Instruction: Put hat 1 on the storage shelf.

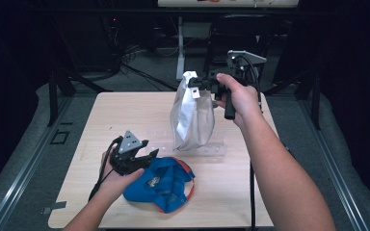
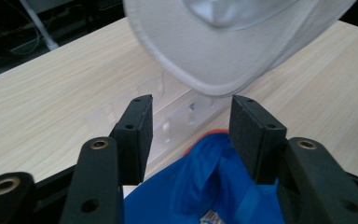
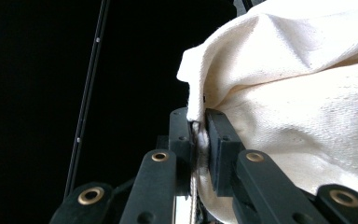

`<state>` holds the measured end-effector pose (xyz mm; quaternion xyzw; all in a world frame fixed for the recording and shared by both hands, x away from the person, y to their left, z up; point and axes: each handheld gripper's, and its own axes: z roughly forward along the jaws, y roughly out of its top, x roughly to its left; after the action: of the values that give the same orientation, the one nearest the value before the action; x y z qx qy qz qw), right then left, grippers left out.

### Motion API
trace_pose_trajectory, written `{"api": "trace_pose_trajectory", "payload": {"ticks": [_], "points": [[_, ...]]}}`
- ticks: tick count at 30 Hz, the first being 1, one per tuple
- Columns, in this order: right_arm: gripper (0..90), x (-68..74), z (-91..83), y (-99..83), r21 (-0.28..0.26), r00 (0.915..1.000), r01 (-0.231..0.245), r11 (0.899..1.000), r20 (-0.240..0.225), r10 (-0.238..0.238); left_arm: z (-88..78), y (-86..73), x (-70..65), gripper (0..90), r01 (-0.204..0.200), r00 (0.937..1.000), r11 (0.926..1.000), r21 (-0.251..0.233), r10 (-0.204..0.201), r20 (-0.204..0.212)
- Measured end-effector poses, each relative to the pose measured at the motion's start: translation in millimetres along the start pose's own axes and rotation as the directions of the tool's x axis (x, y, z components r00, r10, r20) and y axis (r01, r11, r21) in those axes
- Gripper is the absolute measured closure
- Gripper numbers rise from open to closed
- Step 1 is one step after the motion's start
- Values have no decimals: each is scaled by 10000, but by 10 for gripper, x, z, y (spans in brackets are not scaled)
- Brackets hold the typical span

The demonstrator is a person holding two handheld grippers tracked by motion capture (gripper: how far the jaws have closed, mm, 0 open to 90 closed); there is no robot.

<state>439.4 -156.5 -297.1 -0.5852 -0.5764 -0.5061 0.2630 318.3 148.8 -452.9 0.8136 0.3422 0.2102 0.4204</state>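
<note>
Cap (image 1: 161, 185) on table (image 1: 231, 202) near edge, hanging bag (image 1: 192, 118) behind it

clear rack (image 1: 211, 150) on wooden table (image 1: 125, 115)

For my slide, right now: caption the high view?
Right hand-held gripper lifts white cap; left hand-held gripper open beside blue cap.

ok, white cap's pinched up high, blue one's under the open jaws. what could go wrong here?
1. The right gripper pinches only a thin edge of the white cap; it might slip out.
2. The left gripper is open over the blue cap, with the clear plastic strip close by; closing could catch that too.
</note>
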Motion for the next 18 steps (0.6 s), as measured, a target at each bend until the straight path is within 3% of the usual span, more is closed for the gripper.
{"api": "trace_pose_trajectory", "payload": {"ticks": [18], "points": [[819,66,161,56,-40,10000,30,10000,-9,-30,333,209,-268,445,-541,9982,9985,39,540,276]]}}
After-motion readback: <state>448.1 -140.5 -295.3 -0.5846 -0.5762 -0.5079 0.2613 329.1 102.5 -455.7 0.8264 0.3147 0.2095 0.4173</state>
